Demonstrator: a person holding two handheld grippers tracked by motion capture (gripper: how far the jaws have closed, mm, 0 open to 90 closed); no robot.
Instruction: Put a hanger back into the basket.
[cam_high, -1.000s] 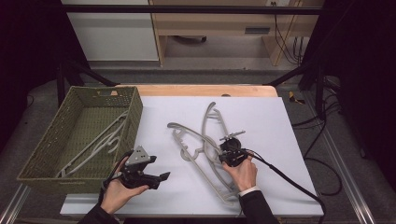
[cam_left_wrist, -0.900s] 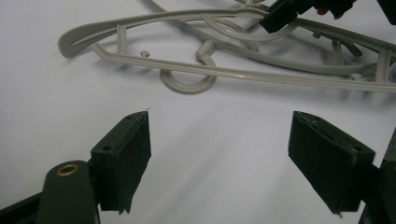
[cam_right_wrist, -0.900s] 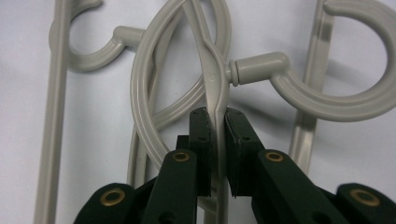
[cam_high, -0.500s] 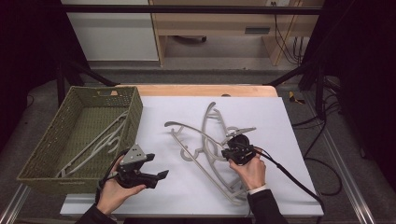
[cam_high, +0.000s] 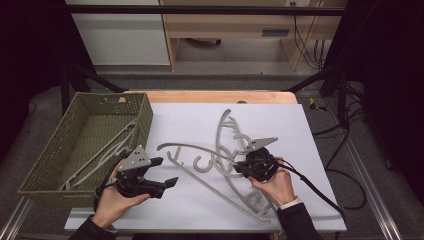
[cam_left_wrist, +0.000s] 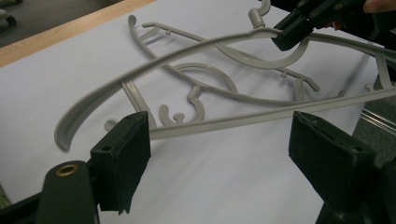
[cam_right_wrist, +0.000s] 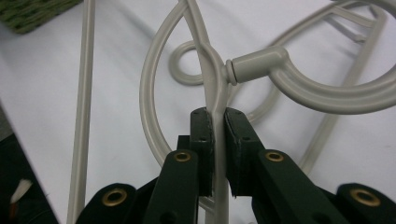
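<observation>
While the right gripper (cam_high: 243, 169) pinches a grey hanger (cam_high: 200, 150) just below its hook, the fingers (cam_right_wrist: 202, 140) are pressed onto the thin frame from both sides — the right gripper view shows the plastic clamped between the pads. Seen from the left gripper view, the held hanger is raised above the white counter (cam_high: 200, 205), its curved arm sweeping across that view. More hangers (cam_high: 227, 192) lie tangled beneath it on the counter. To the left, the left gripper (cam_high: 166, 172) is held over the counter beside a green basket (cam_high: 50, 155); its fingers (cam_left_wrist: 122, 156) are spread and pinch nothing. Inside the basket lie further hangers (cam_high: 107, 152) — leaning along its floor toward the near wall.
</observation>
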